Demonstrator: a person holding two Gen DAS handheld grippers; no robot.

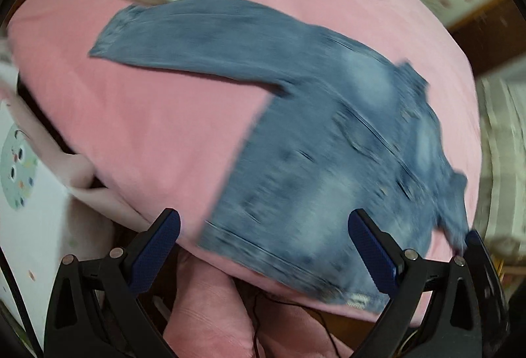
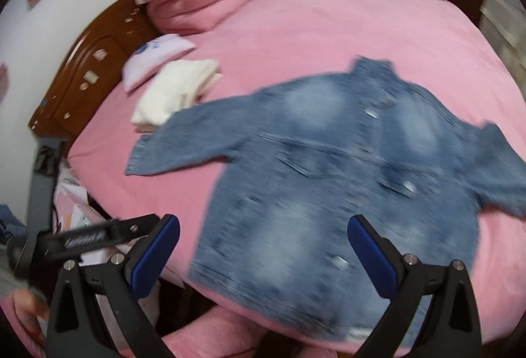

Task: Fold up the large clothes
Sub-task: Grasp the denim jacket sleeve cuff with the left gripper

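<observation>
Denim jacket (image 2: 332, 180): we see it spread front-up near the bed's (image 2: 328, 29) foot edge, hem overhanging.
Risk: we judge the hem may slide off if tugged.
Left gripper (image 1: 263, 246): released, empty, above the hem.
Right gripper (image 2: 263, 249): likewise spread, hovering.

A blue denim jacket (image 2: 332, 180) lies spread front-up on the pink bed (image 2: 328, 36), sleeves out. The right gripper (image 2: 263, 254) hovers wide apart over its hem, holding nothing. Folded cream clothes (image 2: 174, 92) sit near the left sleeve.
</observation>
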